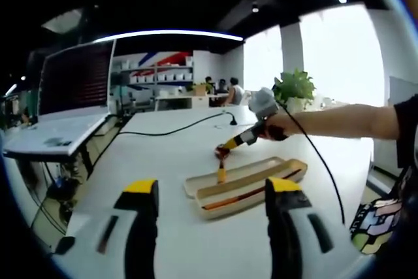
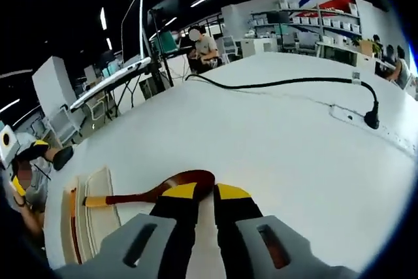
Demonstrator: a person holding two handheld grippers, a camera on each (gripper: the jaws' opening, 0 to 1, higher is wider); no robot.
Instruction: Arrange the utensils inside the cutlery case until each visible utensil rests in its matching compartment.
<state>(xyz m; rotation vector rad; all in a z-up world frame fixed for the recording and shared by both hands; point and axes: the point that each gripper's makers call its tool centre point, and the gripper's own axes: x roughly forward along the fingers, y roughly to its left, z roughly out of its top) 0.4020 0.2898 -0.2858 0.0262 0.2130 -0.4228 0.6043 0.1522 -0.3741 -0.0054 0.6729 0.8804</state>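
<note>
Left gripper [image 1: 212,194] hovering with jaws spread wide, empty, above the white table [image 1: 170,155]. Beyond it, case [image 1: 245,184] lying with chopsticks [image 1: 258,191] in a long slot. Right gripper [image 2: 206,193] clenched on the spoon [image 2: 153,191], bowl at the tips, handle reaching over the case [image 2: 88,217].

L gripper [image 1: 212,204] jaws wide apart, nothing between, hovering near table's near edge. R gripper [image 2: 205,192] jaws nearly closed; person's forearm [image 1: 339,121] extended, hand [image 1: 277,125] holding it, tips angled down.
</note>
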